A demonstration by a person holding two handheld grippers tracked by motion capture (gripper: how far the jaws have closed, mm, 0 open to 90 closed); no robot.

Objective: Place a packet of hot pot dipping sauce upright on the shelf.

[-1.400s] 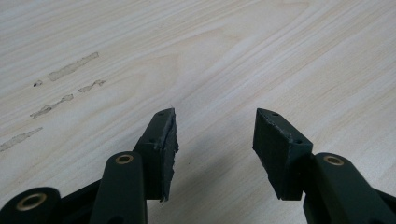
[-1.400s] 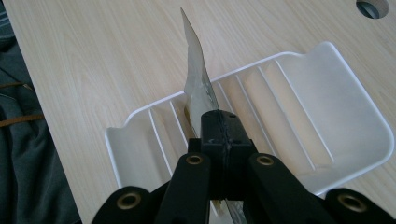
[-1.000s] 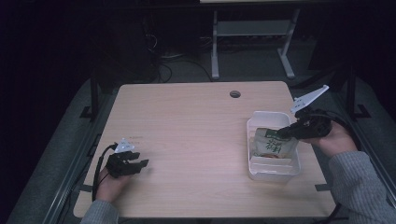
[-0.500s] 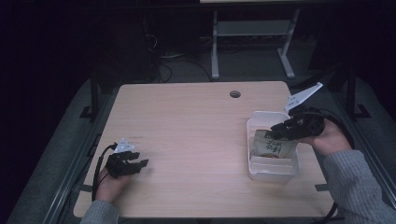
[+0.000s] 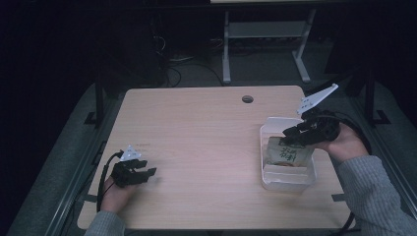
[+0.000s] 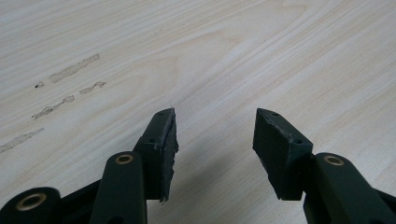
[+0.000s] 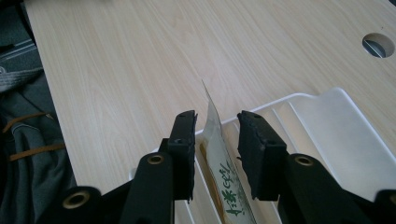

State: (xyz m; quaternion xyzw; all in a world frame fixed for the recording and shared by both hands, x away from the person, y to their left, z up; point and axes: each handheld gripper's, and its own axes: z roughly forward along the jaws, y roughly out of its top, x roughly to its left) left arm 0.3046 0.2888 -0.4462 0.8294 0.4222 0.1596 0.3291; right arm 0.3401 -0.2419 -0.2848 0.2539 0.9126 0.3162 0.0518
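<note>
- While it rests low on the pale wooden surface (image 5: 196, 128) at the near left corner, the left claw (image 5: 147, 172) is spread wide with nothing between its jaws.
- Over on the right stands a clear plastic box (image 5: 287, 180).
- Inside it, a tan paper packet with green writing (image 5: 287, 152) stands on its edge.
- Right above it, the right claw (image 5: 290, 136) has just been opening, and the packet's thin top edge sits between the jaws, which do not press it.
</note>
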